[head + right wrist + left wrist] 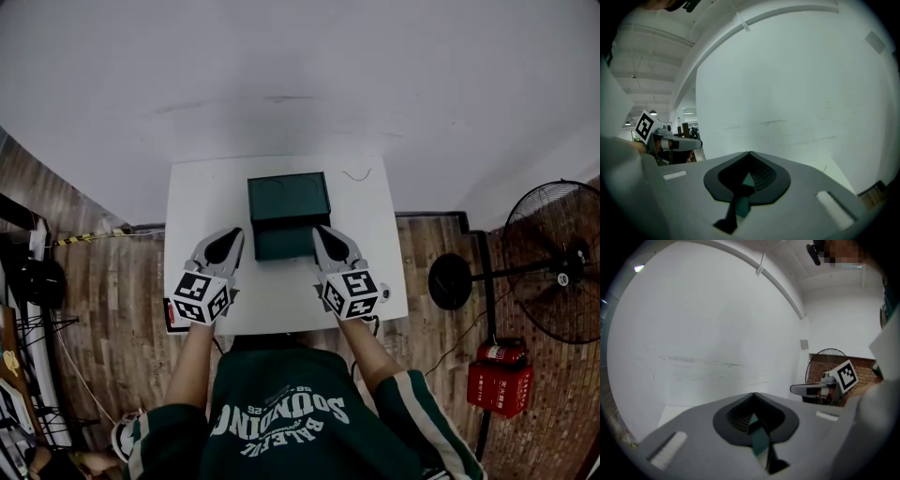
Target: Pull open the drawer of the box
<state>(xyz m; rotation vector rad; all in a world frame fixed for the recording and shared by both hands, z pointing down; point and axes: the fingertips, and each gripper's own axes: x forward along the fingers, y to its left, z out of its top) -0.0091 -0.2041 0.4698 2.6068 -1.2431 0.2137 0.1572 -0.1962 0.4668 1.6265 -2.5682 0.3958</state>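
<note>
Centrally placed, item one: dark green box (288,195) on the far half of a white tabletop (202,202), with its drawer (281,244) facing the person. The head view does not show whether the drawer is already partly out.

Risk, as judged: the box looks light and unanchored. A pull on the drawer with nothing bracing the body would likely drag the whole box across the tabletop instead of sliding the drawer out. No handle is visible, and clenched jaws have little to catch on.

Item two: left hand-held gripper (234,236), jaws pressed together on nothing, tip just beside the drawer's left corner.

Item three: right hand-held gripper (320,232), jaws likewise clenched and empty, tip just beside the drawer's right corner. Contact with the box cannot be confirmed for either. Both gripper views look past the box to a bare white wall.

Surroundings: thin cable (356,174) near the tabletop's far right edge; standing fan (555,262) on the wooden floor to the right; red container (500,382) below it.
</note>
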